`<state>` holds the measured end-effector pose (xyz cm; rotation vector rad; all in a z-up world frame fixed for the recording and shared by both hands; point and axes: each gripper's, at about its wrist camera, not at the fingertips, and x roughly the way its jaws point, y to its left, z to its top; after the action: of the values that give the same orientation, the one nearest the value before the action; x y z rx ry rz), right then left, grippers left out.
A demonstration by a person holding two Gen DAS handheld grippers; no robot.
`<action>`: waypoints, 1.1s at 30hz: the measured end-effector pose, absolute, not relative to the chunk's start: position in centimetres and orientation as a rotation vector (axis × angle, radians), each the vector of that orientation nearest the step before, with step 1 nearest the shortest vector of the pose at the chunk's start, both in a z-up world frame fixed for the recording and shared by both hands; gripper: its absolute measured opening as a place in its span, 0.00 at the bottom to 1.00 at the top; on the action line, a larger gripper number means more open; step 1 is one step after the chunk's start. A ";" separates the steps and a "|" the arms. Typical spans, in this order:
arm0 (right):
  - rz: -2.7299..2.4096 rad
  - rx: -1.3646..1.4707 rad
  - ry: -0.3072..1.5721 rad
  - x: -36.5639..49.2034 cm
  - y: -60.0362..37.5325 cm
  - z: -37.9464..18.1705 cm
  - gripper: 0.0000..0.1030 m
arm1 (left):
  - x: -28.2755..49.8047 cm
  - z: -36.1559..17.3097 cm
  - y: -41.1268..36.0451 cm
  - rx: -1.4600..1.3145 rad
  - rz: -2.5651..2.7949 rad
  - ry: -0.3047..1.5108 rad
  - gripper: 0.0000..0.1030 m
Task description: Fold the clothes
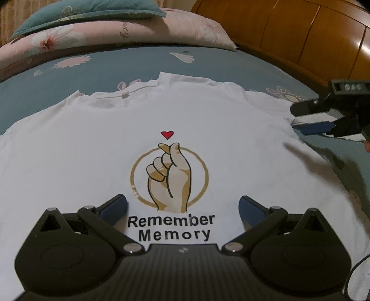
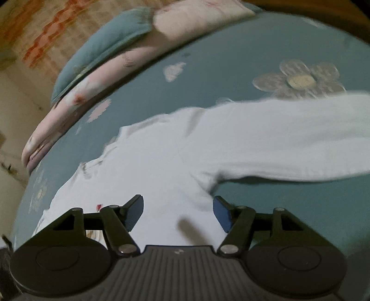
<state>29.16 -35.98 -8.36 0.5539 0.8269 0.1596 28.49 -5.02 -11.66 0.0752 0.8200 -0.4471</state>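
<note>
Flat on the bed (image 1: 69, 67), print side up: a white T-shirt (image 1: 92, 150). Lies with the collar (image 1: 161, 78) at the far side and the hem at the near side, out of view under the tools. Shows no fold anywhere in view.

Above the near part of the print (image 1: 170, 178): the left gripper (image 1: 182, 201), fingers spread wide, holding nothing.

At the right side of the shirt: the right gripper (image 2: 177, 203), fingers also spread wide, pinching nothing. Hangs over the spot where the body of the shirt meets the sleeve (image 2: 289, 143).

Matters most here: the sleeve. Runs long and straight from that spot out to the right, across the bed and not up toward the collar. Starts just beyond the right fingers and ends far off to the right, past the edge of the right wrist view. Sits much nearer to the right gripper than to the left one, so likely a job for the right side if the sleeve gets folded in toward the print.

Beyond the shirt, on the far side: pillows (image 1: 92, 14) and a wooden headboard (image 1: 300, 34).
</note>
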 end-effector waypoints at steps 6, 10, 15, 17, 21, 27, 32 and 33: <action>0.164 0.465 0.920 30.2 -34.2 -10.1 0.67 | 28.5 -11.6 -4.7 0.064 -0.461 0.826 0.99; 0.092 0.471 0.909 27.5 -36.6 -9.2 0.67 | 28.6 -11.4 -4.8 0.075 -0.461 0.844 0.99; 0.107 0.443 0.897 25.4 -35.4 -7.5 0.73 | 27.7 -10.1 -5.5 0.114 -0.428 0.858 0.99; 0.119 0.405 0.901 25.0 -34.3 -7.3 0.73 | 27.0 -9.2 -5.8 0.131 -0.443 0.828 0.99; 0.095 0.381 0.890 24.1 -34.7 -6.7 0.74 | 26.7 -8.3 -5.5 0.089 -0.488 0.805 0.99; 0.059 0.345 0.873 22.8 -35.1 -5.8 0.75 | 27.1 -9.3 -5.7 0.062 -0.517 0.860 0.99; 0.062 0.367 0.812 24.1 -36.0 -4.3 0.76 | 27.7 -10.8 -5.9 0.080 -0.489 0.910 0.99; 0.075 0.387 0.795 25.5 -36.3 -4.2 0.77 | 27.8 -11.0 -5.9 0.085 -0.484 0.911 0.99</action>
<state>25.53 -36.33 -4.16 0.3865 0.7954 0.0749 27.82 -5.94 -10.96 0.0855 0.9114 -0.4837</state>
